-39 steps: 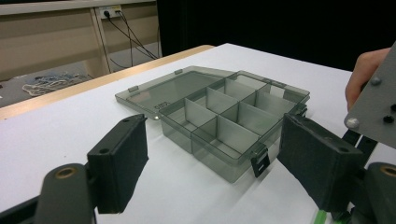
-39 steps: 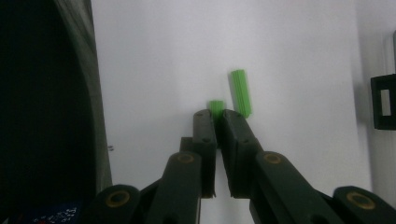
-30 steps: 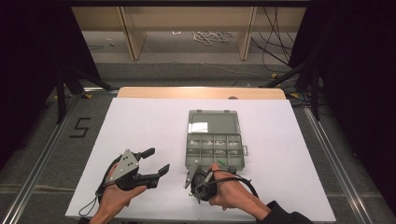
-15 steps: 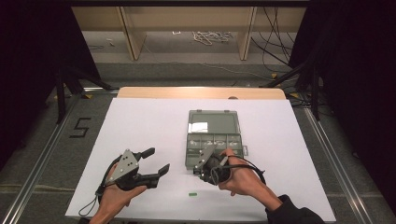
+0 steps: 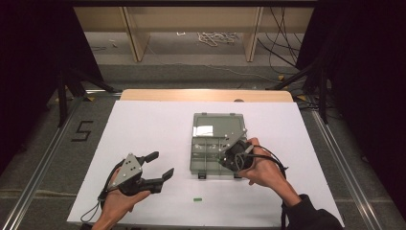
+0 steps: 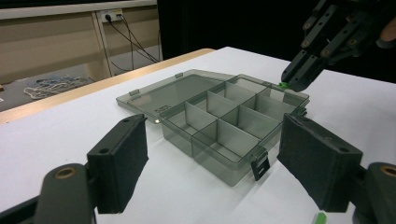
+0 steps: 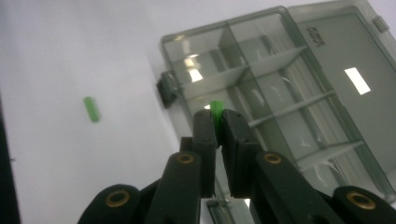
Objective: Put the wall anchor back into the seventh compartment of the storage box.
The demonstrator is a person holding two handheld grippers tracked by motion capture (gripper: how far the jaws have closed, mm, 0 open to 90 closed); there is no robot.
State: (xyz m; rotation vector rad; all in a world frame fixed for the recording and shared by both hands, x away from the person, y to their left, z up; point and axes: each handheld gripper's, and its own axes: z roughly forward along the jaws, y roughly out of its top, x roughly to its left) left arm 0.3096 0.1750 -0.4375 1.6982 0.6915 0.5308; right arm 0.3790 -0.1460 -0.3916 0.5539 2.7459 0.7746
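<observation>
A clear grey compartment box [image 5: 213, 125] lies open in the middle of the white table, lid flat behind it. My right gripper [image 5: 225, 159] hovers over the box's front right compartments, shut on a small green piece [image 7: 215, 108]. The left gripper view shows this right gripper [image 6: 299, 77] just above the box's [image 6: 219, 163] far rim, the green piece [image 6: 282, 85] at its tip. My left gripper [image 5: 162, 164] rests to the left of the box, open with nothing between its pads [image 6: 119, 154]. A second green piece [image 5: 197, 199] lies on the table in front of the box.
The second green piece [image 7: 91, 108] lies on bare white table left of the box's latch [image 7: 166, 88]. The table's front edge is close behind both hands. Shelving and loose cables stand on the floor beyond the table's far edge.
My right gripper has risen from the table near the front edge and moved back and right to above the box, carrying the green piece. The left gripper has stayed still.
</observation>
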